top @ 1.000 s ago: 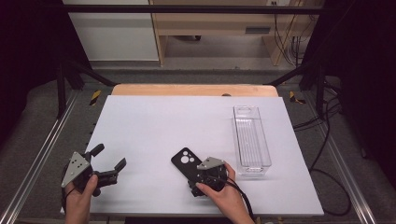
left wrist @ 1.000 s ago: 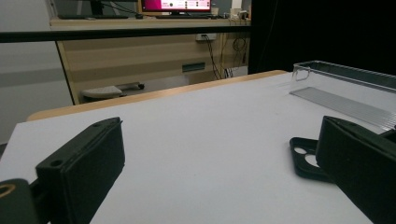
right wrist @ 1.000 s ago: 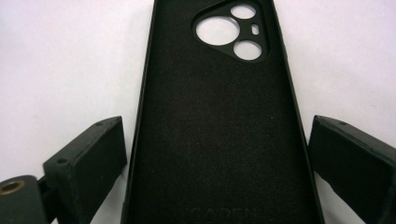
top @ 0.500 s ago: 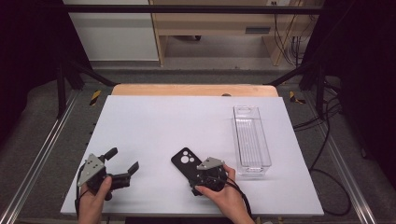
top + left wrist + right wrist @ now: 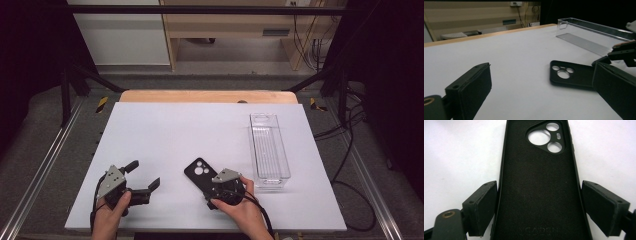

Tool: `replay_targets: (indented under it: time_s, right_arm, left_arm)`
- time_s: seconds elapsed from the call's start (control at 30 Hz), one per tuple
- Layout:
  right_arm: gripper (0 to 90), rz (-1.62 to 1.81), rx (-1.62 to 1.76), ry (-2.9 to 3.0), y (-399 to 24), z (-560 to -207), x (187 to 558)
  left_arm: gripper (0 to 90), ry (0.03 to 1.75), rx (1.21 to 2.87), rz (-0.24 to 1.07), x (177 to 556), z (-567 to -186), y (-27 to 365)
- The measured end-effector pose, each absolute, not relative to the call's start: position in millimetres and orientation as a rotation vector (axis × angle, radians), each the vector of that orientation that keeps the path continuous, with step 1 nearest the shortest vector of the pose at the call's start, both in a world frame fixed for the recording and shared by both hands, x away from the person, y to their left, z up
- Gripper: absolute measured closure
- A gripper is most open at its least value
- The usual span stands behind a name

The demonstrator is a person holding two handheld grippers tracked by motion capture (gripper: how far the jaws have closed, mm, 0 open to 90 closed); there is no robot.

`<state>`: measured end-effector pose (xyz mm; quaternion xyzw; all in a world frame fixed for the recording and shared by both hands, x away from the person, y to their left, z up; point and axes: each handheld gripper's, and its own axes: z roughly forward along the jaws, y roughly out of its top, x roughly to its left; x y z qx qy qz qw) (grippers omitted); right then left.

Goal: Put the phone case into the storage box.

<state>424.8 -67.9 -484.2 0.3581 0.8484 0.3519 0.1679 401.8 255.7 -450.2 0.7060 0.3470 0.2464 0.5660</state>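
Observation:
A black phone case lies inner side up on the white table, camera cutouts at its far end. My right gripper sits over its near end, near the front edge. In the right gripper view the case runs between the two pads, which press its long sides, so my right gripper is shut on it. My left gripper rests open on the table left of the case, holding nothing. In the left gripper view the case lies ahead between the wide jaws of my left gripper, with the right gripper at its end.
A clear, empty plastic tray stands lengthwise at the right of the table, just beyond my right hand; it is also in the left gripper view. A wooden strip borders the far edge. Metal rails run along both sides.
My left gripper has moved right along the front of the table, toward the phone case, staying open. The right gripper and the case have not moved.

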Motion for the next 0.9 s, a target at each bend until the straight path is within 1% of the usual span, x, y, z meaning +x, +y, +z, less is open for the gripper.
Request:
replay_targets:
  time_s: [0.1, 0.3, 0.43, 0.47, 0.6, 0.7, 0.8, 0.9]
  right_arm:
    - [16.2, 1.014, 1.009, 2.396, -69, -481, 426]
    - [16.2, 1.075, 0.964, 2.323, -69, -467, 422]
    - [16.2, 1.117, 0.934, 2.291, -67, -456, 424]
    - [16.1, 1.137, 0.914, 2.261, -63, -447, 428]
    - [16.1, 1.181, 0.887, 2.208, -58, -435, 439]
    - [16.0, 1.214, 0.868, 2.164, -53, -426, 447]
    - [16.0, 1.251, 0.863, 2.139, -53, -427, 448]
    - [15.9, 1.260, 0.862, 2.148, -55, -438, 443]
  left_arm:
    - [2.6, 0.801, 1.670, 0.573, 399, -450, 250]
    - [3.2, 0.851, 1.637, 0.532, 398, -448, 245]
    - [3.1, 0.858, 1.627, 0.524, 403, -439, 241]
    - [2.7, 0.853, 1.614, 0.514, 406, -434, 239]
    - [2.3, 0.828, 1.628, 0.533, 428, -407, 226]
    - [2.8, 0.856, 1.589, 0.533, 445, -394, 220]
    - [3.9, 0.888, 1.566, 0.535, 454, -397, 219]
    - [4.1, 0.922, 1.570, 0.505, 454, -411, 219]
